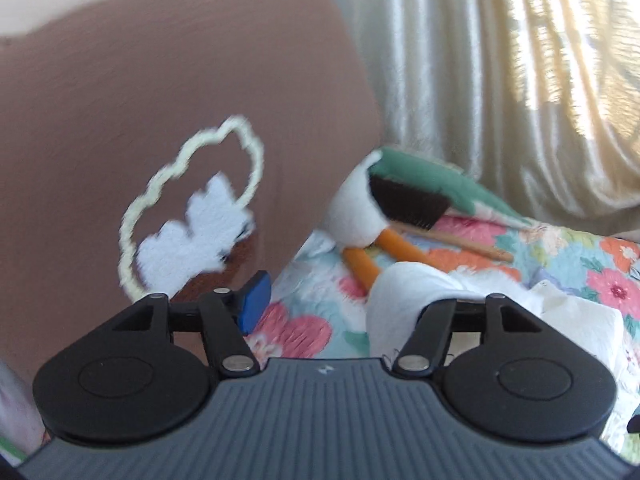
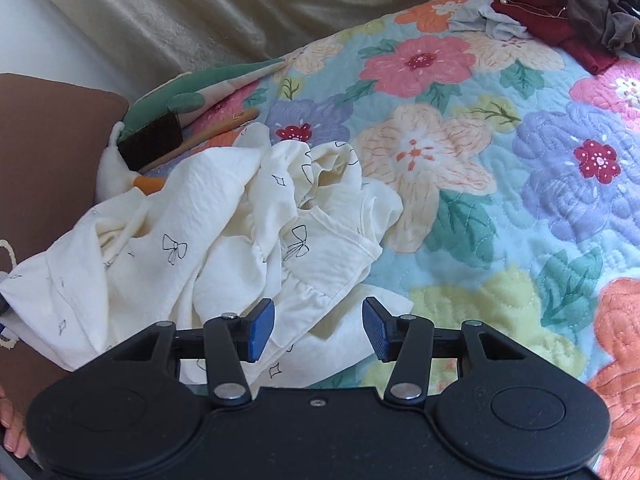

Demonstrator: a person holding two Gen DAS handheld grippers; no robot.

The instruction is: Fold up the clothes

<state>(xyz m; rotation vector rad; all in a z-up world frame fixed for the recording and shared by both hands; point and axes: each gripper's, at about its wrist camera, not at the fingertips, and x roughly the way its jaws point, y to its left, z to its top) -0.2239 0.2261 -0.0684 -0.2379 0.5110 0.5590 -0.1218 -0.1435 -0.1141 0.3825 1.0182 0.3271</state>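
Observation:
A crumpled cream garment [image 2: 224, 240] printed with small black bows lies on the floral quilt [image 2: 500, 184]. My right gripper [image 2: 318, 328] is open, its blue pads either side of the garment's near edge, holding nothing. In the left wrist view my left gripper [image 1: 352, 304] is open; its left blue pad [image 1: 254, 304] shows, while the right pad is hidden behind a fold of the white garment [image 1: 412, 292]. That fold lies against the right finger.
A brown cushion [image 1: 160, 120] with a white embroidered motif stands at the left. A green and white plush toy [image 1: 400, 188] and a wooden brush [image 2: 154, 142] lie beside it. A heap of dark clothes [image 2: 560, 4] sits at the quilt's far right. Cream curtains [image 1: 500, 60] hang behind.

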